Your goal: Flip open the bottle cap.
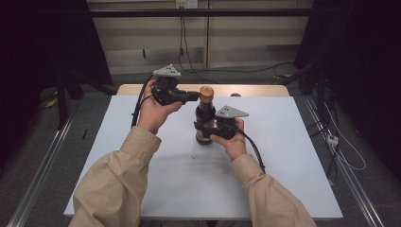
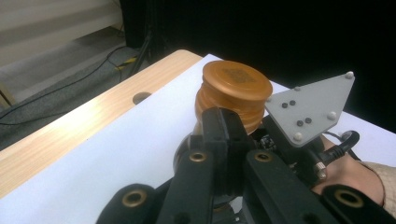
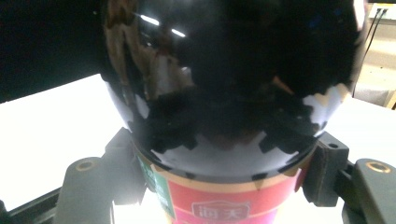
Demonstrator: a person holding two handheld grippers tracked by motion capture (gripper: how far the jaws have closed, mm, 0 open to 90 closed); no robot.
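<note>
- Right tool [image 1: 208, 131] clamps the dark bottle [image 1: 204, 124] upright on the worktop [image 1: 293, 156]
- Left tool [image 1: 195, 96] clenched at the orange cap [image 1: 206, 92]; cap still on, unscrewing seemingly left

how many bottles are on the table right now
1. A dark bottle with an orange cap stands upright near the table's middle, its body clamped in the right gripper; the left gripper is at the cap.

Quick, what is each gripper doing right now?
Left gripper: shut, jaws together beside the orange cap, gripping nothing.
Right gripper: shut on the dark bottle, clamped around its lower body.
</note>
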